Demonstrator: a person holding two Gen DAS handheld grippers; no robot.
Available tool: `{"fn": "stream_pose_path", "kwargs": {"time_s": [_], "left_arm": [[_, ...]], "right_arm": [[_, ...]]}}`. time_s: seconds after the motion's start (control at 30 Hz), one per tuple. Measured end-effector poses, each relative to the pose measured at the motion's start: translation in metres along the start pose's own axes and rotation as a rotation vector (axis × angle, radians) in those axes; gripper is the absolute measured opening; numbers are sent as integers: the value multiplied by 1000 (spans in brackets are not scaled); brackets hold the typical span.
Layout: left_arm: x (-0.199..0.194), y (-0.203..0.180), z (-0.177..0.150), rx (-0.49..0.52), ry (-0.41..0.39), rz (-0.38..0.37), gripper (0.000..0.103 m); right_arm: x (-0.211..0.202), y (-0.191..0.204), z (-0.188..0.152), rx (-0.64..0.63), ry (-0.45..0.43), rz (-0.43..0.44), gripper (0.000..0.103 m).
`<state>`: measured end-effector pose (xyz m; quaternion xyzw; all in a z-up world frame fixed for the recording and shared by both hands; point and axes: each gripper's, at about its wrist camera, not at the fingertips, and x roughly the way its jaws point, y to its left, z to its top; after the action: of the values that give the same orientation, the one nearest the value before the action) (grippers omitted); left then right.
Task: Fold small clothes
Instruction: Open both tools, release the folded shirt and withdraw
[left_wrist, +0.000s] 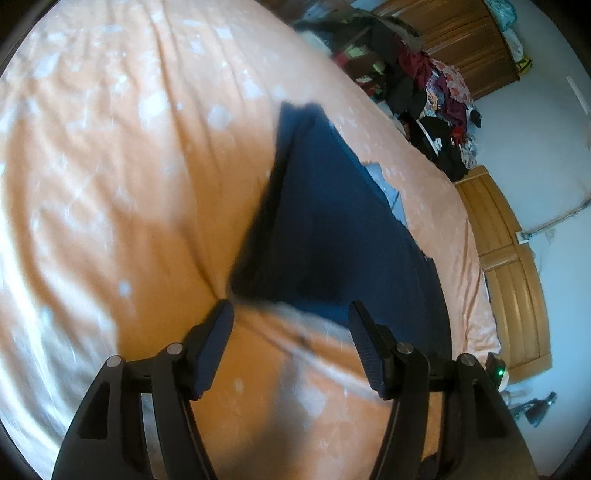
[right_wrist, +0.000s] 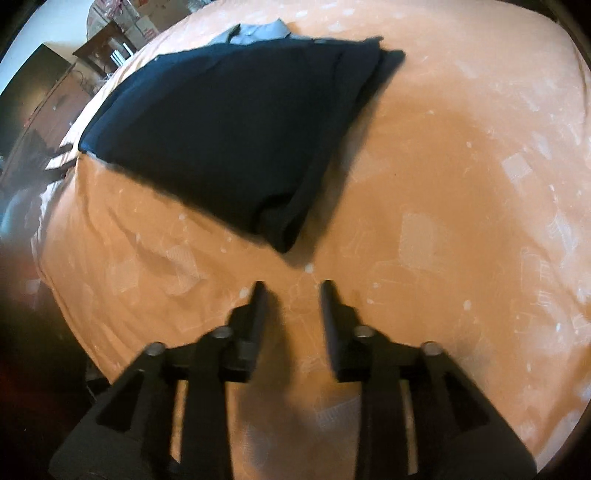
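Note:
A folded navy garment (left_wrist: 332, 214) lies flat on the orange bedspread (left_wrist: 110, 184). In the left wrist view my left gripper (left_wrist: 291, 308) stands open just short of the garment's near edge, nothing between its fingers. The right wrist view shows the same navy garment (right_wrist: 236, 129) ahead and to the left, its near corner a short way beyond my right gripper (right_wrist: 291, 288). That gripper is open and empty above the bedspread (right_wrist: 461, 184). A light grey-blue garment (right_wrist: 255, 31) peeks out from behind the navy one, also seen as a light cloth edge (left_wrist: 388, 188).
A heap of dark and patterned clothes (left_wrist: 436, 92) sits past the far side of the bed. Wooden furniture (left_wrist: 509, 266) lines the right wall. Cardboard boxes (right_wrist: 136, 18) and a dark cabinet (right_wrist: 44, 92) stand beyond the bed's left side.

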<state>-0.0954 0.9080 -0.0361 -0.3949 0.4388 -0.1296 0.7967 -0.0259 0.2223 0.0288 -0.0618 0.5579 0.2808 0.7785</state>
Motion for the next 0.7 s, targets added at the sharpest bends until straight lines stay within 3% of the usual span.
{"fn": "stream_pose_path", "kwargs": {"time_s": [0.3,0.33,0.37,0.4,0.43,0.5,0.63,0.7], "left_arm": [[23,-5,13,-52,-44,9,71],[27,-3,17,-54,-57,17,66],[30,0,21,-63,-67,27,44],[33,7,25,-85,-64,26,32],[31,14,28,-112,-68,13,13],[13,28,35,-134,-106,-28,12],[-33,70,50,-159,-192,95,1],[-55,82,51,-175,-205,64,0]], "right_arm": [[14,5,8,50,-34,56,46],[16,7,7,57,-37,56,46],[16,6,6,62,-40,56,46],[15,6,5,65,-42,55,46],[14,8,5,65,-44,46,46],[8,11,4,57,-44,27,46],[-10,19,8,39,-78,10,46],[-16,20,16,42,-113,15,49]]}}
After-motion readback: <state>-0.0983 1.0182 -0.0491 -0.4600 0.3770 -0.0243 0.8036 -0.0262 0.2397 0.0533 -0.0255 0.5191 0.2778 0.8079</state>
